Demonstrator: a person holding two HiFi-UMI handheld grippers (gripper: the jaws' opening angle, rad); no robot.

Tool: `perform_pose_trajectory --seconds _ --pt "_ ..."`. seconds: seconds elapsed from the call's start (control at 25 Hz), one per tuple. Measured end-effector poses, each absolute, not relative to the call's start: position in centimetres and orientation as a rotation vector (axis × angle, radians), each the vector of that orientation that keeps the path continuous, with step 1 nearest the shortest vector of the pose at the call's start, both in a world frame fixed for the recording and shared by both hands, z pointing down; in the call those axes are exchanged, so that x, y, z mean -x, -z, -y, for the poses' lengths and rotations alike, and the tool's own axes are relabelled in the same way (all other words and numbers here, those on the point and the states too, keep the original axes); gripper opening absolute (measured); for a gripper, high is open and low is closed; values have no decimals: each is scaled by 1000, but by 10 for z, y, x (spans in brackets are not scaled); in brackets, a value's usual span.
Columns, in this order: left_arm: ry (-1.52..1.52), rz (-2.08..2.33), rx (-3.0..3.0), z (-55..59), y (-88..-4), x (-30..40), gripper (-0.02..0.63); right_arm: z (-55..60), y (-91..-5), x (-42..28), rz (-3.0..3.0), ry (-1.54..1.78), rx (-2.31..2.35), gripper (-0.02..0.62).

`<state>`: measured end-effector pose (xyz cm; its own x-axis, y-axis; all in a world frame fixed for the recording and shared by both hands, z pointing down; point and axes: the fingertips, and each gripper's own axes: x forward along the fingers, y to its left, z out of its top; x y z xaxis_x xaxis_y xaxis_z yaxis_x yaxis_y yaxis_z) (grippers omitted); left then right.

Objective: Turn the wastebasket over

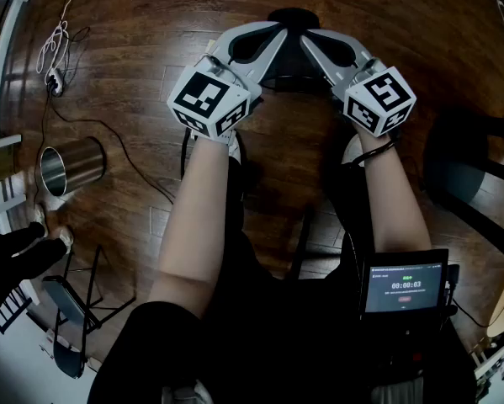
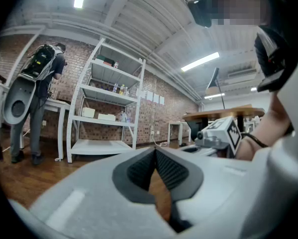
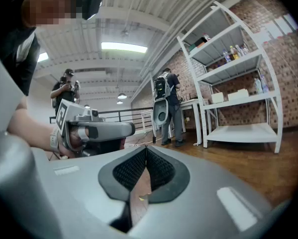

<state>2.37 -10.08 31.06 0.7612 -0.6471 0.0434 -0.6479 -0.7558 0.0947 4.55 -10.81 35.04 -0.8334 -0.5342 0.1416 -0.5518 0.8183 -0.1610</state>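
- At the lower right of the head view, a small screen point(image 1: 403, 286) glows against your dark clothing.
- Your forearms run up the middle of that view. Each hand grips a tool with a marker cube at its back.
- Your left tool point(image 1: 278, 34) is clenched. In the left gripper view its ribbed pads point(image 2: 139, 171) meet at the tips with nothing between them.
- Your right tool point(image 1: 309, 39) is clenched too. In the right gripper view its pads point(image 3: 126, 171) touch at the tips and hold nothing.
- The two tools angle toward each other, with their tips close together at the top centre of the head view, above the wooden floor point(image 1: 294, 150).
- The wastebasket point(image 1: 71, 167), a shiny metal cylinder, sits on the floor at the left of the head view, well apart from both tools. Its open mouth shows toward the left edge. You cannot tell from here whether it stands upright or lies over.
- A dark cable point(image 1: 125, 154) trails across the floor just beside the wastebasket.
- A dark chair point(image 1: 470, 162) stands at the right edge.
- Farther off, the left gripper view shows a white shelf unit point(image 2: 106, 116) against a brick wall point(image 2: 153, 116). A person point(image 2: 39, 103) with a backpack stands at its left.
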Motion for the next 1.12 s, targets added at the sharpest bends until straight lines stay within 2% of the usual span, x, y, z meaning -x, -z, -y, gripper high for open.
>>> perform_pose_trajectory --seconds 0.32,0.96,1.12 --pt "18 1018 -2885 136 -290 -36 0 135 -388 -77 2911 -719 -1174 11" --pt "82 958 -2894 173 -282 -30 0 113 -543 -101 2850 -1916 -1810 11" --pt "58 976 -2885 174 -281 -20 0 98 -591 -100 2680 -2096 -1982 15"
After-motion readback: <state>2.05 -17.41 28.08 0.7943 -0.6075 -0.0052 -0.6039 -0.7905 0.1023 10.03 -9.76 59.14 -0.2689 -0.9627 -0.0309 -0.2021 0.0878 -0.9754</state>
